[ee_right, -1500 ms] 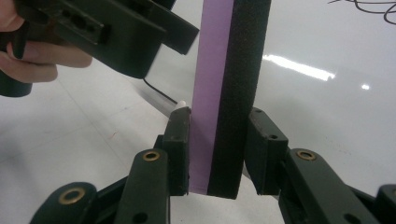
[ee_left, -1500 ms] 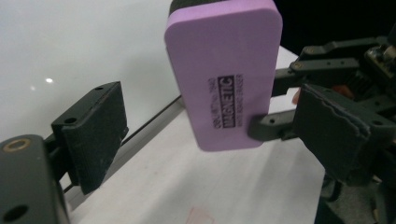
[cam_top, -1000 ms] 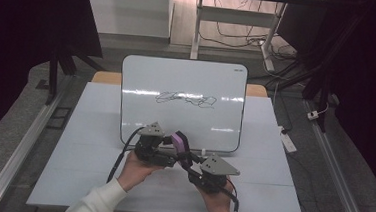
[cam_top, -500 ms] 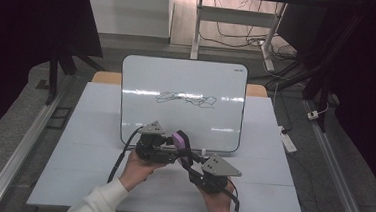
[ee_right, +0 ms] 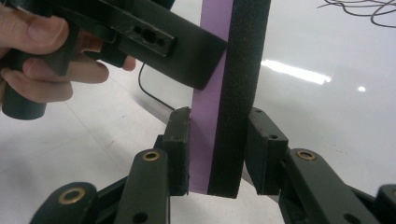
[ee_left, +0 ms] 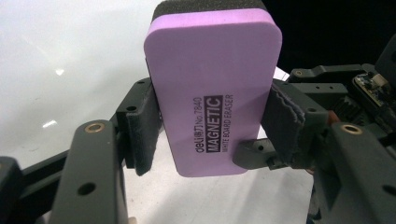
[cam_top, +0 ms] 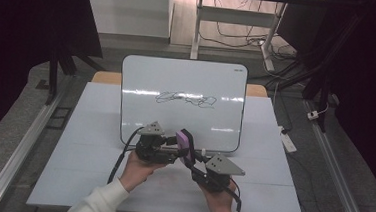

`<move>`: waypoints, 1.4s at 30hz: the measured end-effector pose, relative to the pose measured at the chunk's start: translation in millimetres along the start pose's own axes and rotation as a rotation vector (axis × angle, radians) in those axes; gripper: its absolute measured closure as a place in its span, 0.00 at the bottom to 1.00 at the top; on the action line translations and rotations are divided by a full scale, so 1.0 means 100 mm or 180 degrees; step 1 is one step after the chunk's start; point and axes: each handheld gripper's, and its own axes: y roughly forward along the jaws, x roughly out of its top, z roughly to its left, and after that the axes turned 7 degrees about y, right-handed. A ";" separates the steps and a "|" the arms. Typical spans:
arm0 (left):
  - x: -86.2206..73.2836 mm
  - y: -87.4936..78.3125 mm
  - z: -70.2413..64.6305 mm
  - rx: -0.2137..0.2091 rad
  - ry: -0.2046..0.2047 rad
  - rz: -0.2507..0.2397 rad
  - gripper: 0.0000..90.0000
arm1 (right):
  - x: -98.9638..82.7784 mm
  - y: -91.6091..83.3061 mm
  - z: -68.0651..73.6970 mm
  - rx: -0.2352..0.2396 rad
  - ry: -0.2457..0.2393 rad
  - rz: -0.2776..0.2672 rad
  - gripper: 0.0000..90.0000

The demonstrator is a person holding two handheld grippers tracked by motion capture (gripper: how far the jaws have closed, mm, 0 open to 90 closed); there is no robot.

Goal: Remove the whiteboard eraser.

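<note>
A purple magnetic whiteboard eraser (cam_top: 184, 145) with a black felt side hangs just above the white table (cam_top: 87, 149), in front of the whiteboard (cam_top: 182, 80). My left gripper (cam_top: 175, 148) has just been closing on it, and its pads (ee_left: 142, 128) now press the eraser's (ee_left: 212, 88) long edges. My right gripper (cam_top: 192, 159) is shut on the same eraser (ee_right: 224, 93) across its thickness, one jaw on the purple face and one on the felt. A black scribble (cam_top: 186, 99) marks the whiteboard.
The whiteboard lies flat on the far half of the table. A white power strip (cam_top: 286, 140) lies on the floor to the right. Metal rails (cam_top: 17, 149) run along both sides, and a desk frame with cables (cam_top: 231, 36) stands behind.
Both hands stay where they were. The left gripper's jaws have drawn in around the eraser that the right gripper keeps holding.
</note>
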 end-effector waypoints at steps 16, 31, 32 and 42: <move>-0.02 0.00 0.02 -0.0027 -0.0022 -0.0023 0.46 | -0.01 0.02 0.03 0.0026 0.0049 0.0009 0.71; -0.05 0.03 0.00 0.0039 -0.0034 -0.0095 0.46 | -0.01 0.04 0.04 -0.0017 0.0103 0.0009 0.71; -0.05 0.03 0.00 0.0036 -0.0031 -0.0096 0.46 | -0.02 0.04 0.04 -0.0020 0.0096 0.0026 0.70; -0.02 -0.10 0.03 0.0155 0.0036 -0.0114 0.46 | 0.06 -0.12 -0.08 0.0112 0.0120 -0.0049 0.45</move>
